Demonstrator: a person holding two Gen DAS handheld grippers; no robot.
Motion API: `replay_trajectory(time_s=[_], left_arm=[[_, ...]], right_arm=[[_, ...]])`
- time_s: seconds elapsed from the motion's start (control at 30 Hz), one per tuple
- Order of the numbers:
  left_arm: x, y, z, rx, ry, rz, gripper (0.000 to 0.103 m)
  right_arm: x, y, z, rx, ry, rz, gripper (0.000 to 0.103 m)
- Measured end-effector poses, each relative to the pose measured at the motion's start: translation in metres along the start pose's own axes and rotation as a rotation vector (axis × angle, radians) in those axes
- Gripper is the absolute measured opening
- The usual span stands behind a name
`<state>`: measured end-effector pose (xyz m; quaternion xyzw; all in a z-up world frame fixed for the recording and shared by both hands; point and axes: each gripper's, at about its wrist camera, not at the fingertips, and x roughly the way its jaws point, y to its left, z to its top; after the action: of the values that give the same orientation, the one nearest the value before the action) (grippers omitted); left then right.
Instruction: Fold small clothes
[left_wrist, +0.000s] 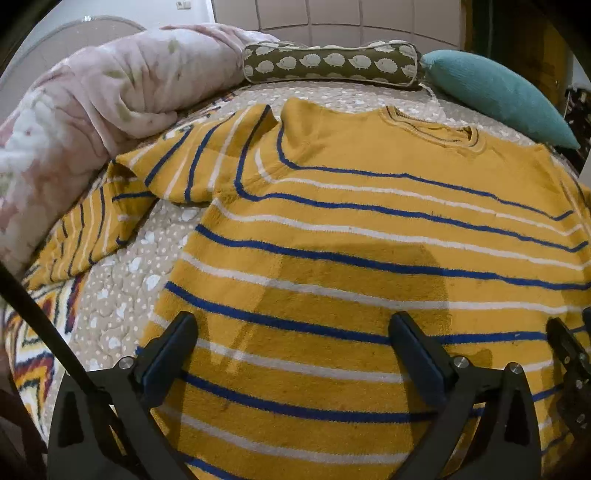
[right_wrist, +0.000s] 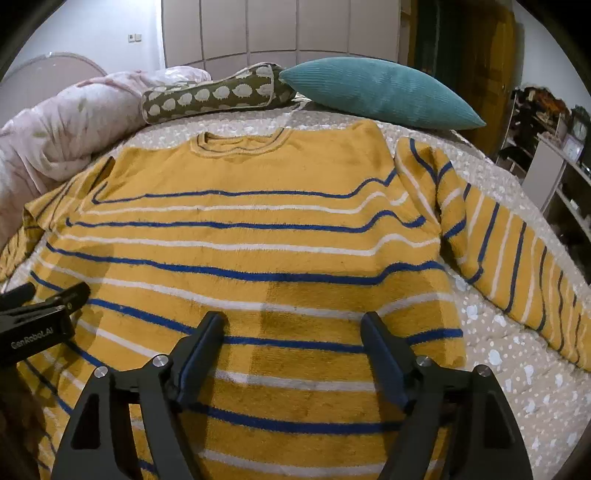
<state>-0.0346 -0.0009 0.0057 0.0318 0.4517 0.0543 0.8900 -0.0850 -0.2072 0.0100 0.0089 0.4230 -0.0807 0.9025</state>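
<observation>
A bed (right_wrist: 517, 369) covered in a beige quilt dotted with white fills both wrist views. Spread flat across it lies a mustard-yellow sweater (right_wrist: 258, 236) with blue and white stripes, collar (right_wrist: 236, 146) toward the top of the frame and hem toward the cameras. In the right wrist view its right sleeve (right_wrist: 517, 258) runs down the right side of the frame; in the left wrist view the left sleeve (left_wrist: 122, 199) bends down toward the lower left, its cuff near a zigzag-patterned blanket (left_wrist: 33, 350) at the frame's left edge.

A bunched pink floral duvet (left_wrist: 92, 103) fills the upper left. A teal ribbed cushion (right_wrist: 380, 92) sits upper right of the collar, touching the end of an olive bolster printed with white hedgehogs (right_wrist: 207, 98) at top centre. Pale wardrobe doors (right_wrist: 273, 26) stand behind, and cluttered shelves (right_wrist: 561, 155) line the right edge of the right wrist view.

The left gripper (left_wrist: 295, 347) hangs over the sweater's lower body, fingers spread wide with nothing between them. The right gripper (right_wrist: 293, 343) hangs likewise over the lower stripes, fingers wide apart and empty. At the left edge of the right wrist view, the left gripper's black body bears white lettering reading "GenRobot.AI" (right_wrist: 31, 341).
</observation>
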Motion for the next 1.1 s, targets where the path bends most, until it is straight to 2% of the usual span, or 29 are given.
replay_trajectory(time_s=[1.1], left_arm=[[0.0032,0.0035,0.0015,-0.018,0.006,-0.03,0.103]], right_arm=[[0.0051,0.0021,0.0002,-0.01,0.001,0.012,0.091]])
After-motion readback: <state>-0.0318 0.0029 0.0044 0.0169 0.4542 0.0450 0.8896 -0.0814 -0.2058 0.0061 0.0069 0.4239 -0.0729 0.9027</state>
